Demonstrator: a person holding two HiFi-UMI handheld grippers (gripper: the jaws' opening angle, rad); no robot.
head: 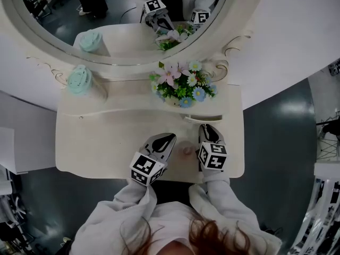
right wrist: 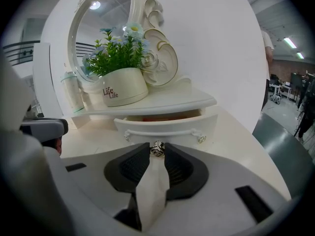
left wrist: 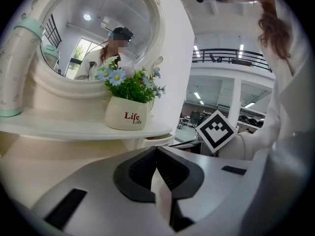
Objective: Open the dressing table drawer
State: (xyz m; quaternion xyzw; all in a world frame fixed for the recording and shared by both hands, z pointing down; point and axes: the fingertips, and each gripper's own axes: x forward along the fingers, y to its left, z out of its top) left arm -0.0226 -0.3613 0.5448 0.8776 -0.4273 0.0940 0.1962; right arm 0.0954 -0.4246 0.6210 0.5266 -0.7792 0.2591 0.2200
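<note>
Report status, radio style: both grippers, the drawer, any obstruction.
Left gripper shut, empty. Right gripper shut on drawer knob. Drawer partly open. Flower pot above, not blocking.

Seen from the head view, my right gripper [head: 209, 129] covers the knob [right wrist: 157, 149] it clamps, and the shelf [head: 127, 97] overhangs most of the drawer [right wrist: 165, 128]. In the drawer's gap a reddish strip [right wrist: 162, 116] shows, too dim to name. The mirror [head: 64, 20] is cut off by the top edge. A small round thing [head: 187, 150] just left of my right gripper is too small to tell. In the left gripper view, the bottle [left wrist: 17, 58] runs off the left edge.
</note>
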